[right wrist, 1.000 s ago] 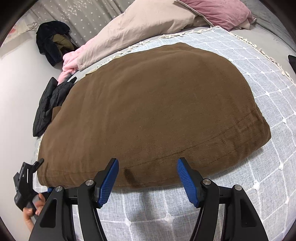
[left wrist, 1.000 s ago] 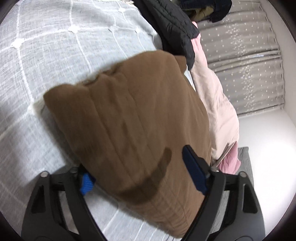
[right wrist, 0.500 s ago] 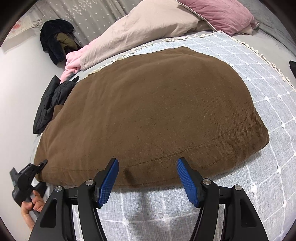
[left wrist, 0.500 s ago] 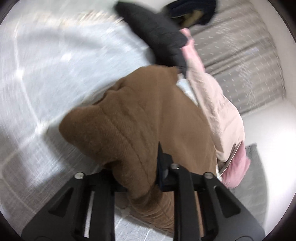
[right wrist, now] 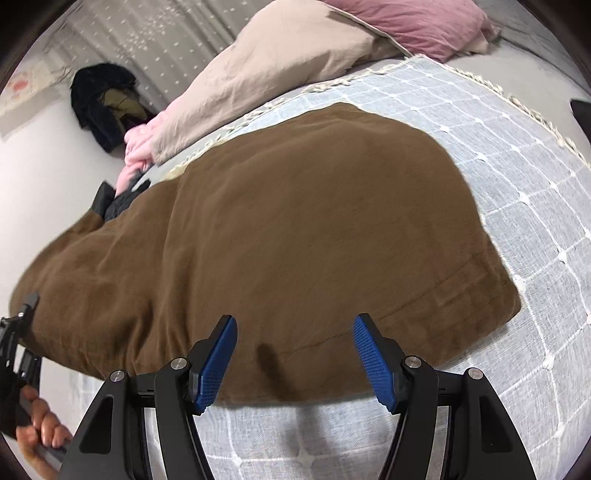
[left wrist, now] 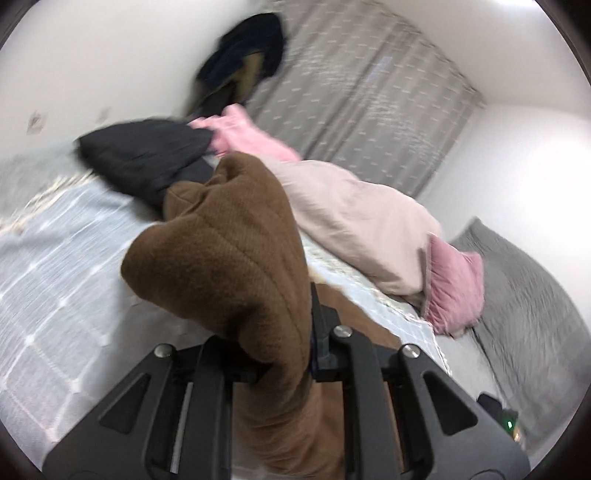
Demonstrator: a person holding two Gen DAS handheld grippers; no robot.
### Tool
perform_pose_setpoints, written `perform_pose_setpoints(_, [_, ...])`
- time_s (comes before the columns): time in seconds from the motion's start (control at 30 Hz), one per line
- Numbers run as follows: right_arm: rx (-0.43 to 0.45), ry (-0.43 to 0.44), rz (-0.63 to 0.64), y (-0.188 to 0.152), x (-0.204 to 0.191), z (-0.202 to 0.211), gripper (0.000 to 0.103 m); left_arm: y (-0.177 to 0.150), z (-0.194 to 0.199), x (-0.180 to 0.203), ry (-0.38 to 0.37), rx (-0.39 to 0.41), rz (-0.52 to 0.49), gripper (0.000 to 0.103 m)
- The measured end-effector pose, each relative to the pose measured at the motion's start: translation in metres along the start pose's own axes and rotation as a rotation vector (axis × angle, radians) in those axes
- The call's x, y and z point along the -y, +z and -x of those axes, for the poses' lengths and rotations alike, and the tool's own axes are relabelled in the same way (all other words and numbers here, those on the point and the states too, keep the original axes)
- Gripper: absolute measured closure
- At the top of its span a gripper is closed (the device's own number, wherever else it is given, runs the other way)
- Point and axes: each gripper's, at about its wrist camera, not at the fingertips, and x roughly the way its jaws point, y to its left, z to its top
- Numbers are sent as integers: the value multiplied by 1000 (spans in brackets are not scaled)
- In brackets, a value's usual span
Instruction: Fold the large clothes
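Currently, your left gripper [left wrist: 284, 354] has its jaws pressed together on a bunched fold of the brown garment [left wrist: 229, 251], which stands up from the clamp and droops over it. The left wrist view is motion-blurred, so finer detail of the grip is not legible. Your right gripper [right wrist: 293, 354] hangs with its jaws spread wide, the blue pads [right wrist: 373, 362] empty, just above the garment's near hem. From the right wrist view the brown garment [right wrist: 295, 229] lies spread across the grey checked bedspread [right wrist: 517, 184], its left end raised off the bed near your left hand [right wrist: 40, 435] at the frame edge. Beyond the garment, a beige duvet [right wrist: 273, 62] and a pink pillow [right wrist: 417, 22] rest at the far side of the bed. A black jacket [left wrist: 147, 155] lies touching the garment's far corner. Dark clothing [left wrist: 243, 62] hangs against the wall beside the grey curtain [left wrist: 369, 110].
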Motion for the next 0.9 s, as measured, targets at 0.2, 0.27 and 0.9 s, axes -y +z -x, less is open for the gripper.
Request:
perform_pose_setpoints(0.2, [18, 7, -44, 12, 22, 4, 36, -21, -8, 82, -132, -12, -184, 86])
perform_pose_setpoints(0.27, [25, 12, -60, 16, 30, 5, 36, -35, -16, 105, -179, -40, -250, 86])
perform_pose_setpoints(0.9, [82, 100, -189, 37, 72, 26, 36, -158, -64, 154, -400, -438, -663, 51])
